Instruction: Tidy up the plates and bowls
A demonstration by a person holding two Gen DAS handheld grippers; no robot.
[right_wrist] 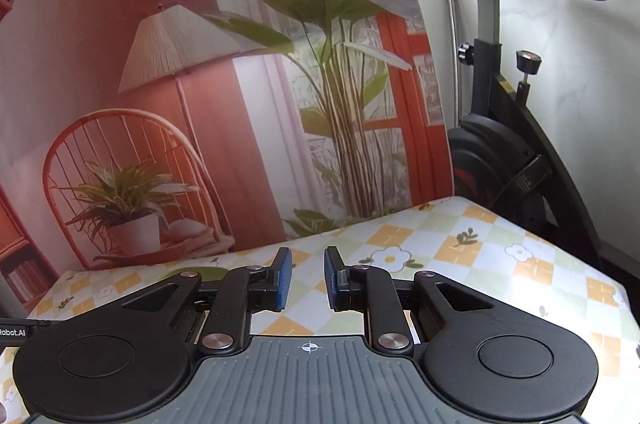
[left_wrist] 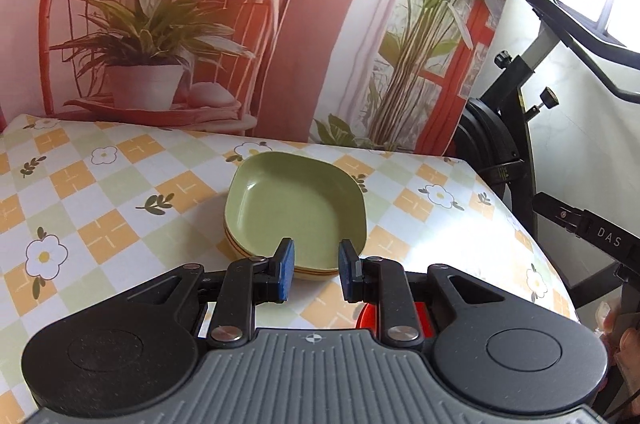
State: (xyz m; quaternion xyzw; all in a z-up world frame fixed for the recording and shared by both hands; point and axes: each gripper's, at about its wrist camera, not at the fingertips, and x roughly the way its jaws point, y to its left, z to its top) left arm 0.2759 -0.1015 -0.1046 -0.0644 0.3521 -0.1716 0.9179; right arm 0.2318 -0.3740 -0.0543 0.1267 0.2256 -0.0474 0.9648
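A stack of shallow square green plates (left_wrist: 294,208) sits mid-table in the left wrist view. My left gripper (left_wrist: 316,270) is open just in front of the stack's near edge, its blue pads (left_wrist: 285,274) holding nothing. A red dish (left_wrist: 366,316) shows partly under its right finger, mostly hidden. In the right wrist view my right gripper (right_wrist: 306,280) hangs open and empty over the floral tablecloth (right_wrist: 460,264). A sliver of green plate (right_wrist: 196,272) peeks out behind its left finger link.
A printed backdrop (left_wrist: 180,24) of a chair, lamp and plants stands along the table's far edge. A black exercise bike (right_wrist: 520,152) stands beyond the table's right edge. The other gripper's black body (left_wrist: 592,232) and a hand (left_wrist: 624,336) show at the right.
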